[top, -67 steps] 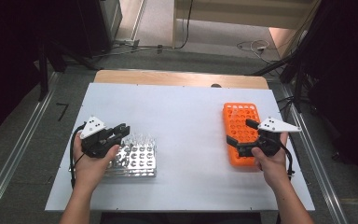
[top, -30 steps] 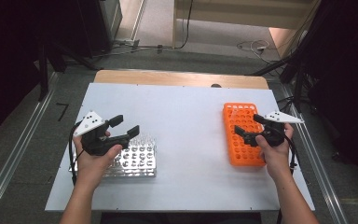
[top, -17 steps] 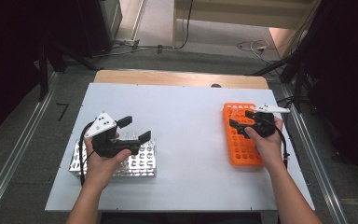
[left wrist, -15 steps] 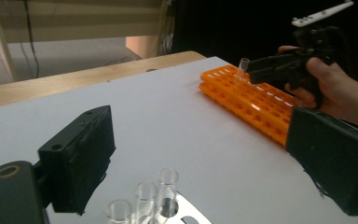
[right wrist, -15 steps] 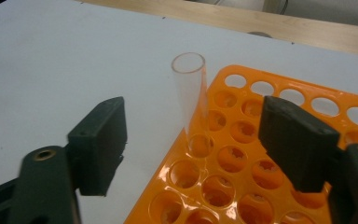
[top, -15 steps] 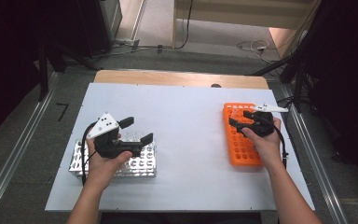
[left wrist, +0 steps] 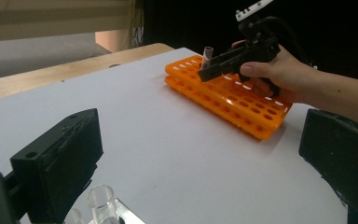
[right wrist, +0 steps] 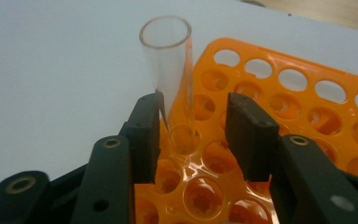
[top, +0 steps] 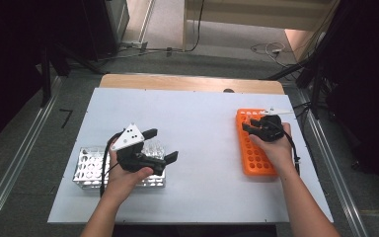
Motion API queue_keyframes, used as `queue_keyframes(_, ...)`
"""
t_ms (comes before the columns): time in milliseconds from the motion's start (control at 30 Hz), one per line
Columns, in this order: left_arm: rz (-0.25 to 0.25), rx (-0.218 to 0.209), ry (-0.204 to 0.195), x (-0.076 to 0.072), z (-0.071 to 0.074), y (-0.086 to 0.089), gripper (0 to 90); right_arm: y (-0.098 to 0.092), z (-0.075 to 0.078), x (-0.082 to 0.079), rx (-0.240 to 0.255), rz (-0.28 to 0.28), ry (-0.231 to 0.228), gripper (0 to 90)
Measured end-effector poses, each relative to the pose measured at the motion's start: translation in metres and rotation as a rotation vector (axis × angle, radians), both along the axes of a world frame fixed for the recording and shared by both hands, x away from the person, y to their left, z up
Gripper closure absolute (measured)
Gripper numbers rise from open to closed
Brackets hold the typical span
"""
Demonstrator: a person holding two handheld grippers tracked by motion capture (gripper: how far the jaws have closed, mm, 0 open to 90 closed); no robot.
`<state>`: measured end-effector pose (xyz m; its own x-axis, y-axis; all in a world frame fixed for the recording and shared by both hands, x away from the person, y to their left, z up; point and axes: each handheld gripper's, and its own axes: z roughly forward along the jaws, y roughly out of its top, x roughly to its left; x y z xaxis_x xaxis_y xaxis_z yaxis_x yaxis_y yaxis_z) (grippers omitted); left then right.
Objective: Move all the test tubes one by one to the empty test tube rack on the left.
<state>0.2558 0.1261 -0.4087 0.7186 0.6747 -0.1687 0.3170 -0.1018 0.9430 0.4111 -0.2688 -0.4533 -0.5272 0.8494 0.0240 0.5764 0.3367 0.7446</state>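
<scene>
Between closing right tongs [right wrist: 193, 133]: upright tube [right wrist: 170, 74].

Test tube [right wrist: 168, 70] looks like clear glass or clear plastic, smooth & glossy; orange rack [top: 254, 148] is moulded plastic w/ a shiny, slightly wet-looking sheen in its wells. Both grippers, left gripper [top: 160, 145] & right gripper [right wrist: 193, 135], have black matt plastic jaws, faintly grainy, w/ small metal rivets; left one carries a white matt plate. Table [top: 202, 118] top is matt white sheet w/ bare wood along far edge, & the rack by the left hand, silver rack [top: 86, 168], is prob. polished metal, perforated, though view is coarse.
</scene>
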Motion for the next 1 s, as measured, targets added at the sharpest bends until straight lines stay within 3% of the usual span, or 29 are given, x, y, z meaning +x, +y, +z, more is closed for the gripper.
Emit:
queue_keyframes(167, -0.008, 0.008, 0.001, 0.0, -0.001, -0.004, 0.0, -0.001, -0.001, 0.0, 0.014, 0.009, 0.014, 62.5)
queue_keyframes(367, -0.01, 0.012, 0.005, 0.0, -0.001, -0.006, 0.0, 0.003, -0.001, -0.001, -0.013, 0.02, -0.001, 72.7)
queue_keyframes(600, -0.007, 0.009, 0.004, 0.001, -0.002, -0.006, 0.0, 0.005, -0.001, -0.003, -0.024, 0.014, -0.013, 74.1)
queue_keyframes(767, -0.007, 0.012, 0.004, 0.001, -0.002, -0.006, 0.0, -0.001, 0.001, -0.003, 0.034, 0.015, -0.017, 74.1)
queue_keyframes(1000, -0.009, 0.015, 0.001, 0.0, -0.001, -0.007, 0.0, -0.006, 0.01, -0.007, 0.077, 0.016, -0.041, 74.2)
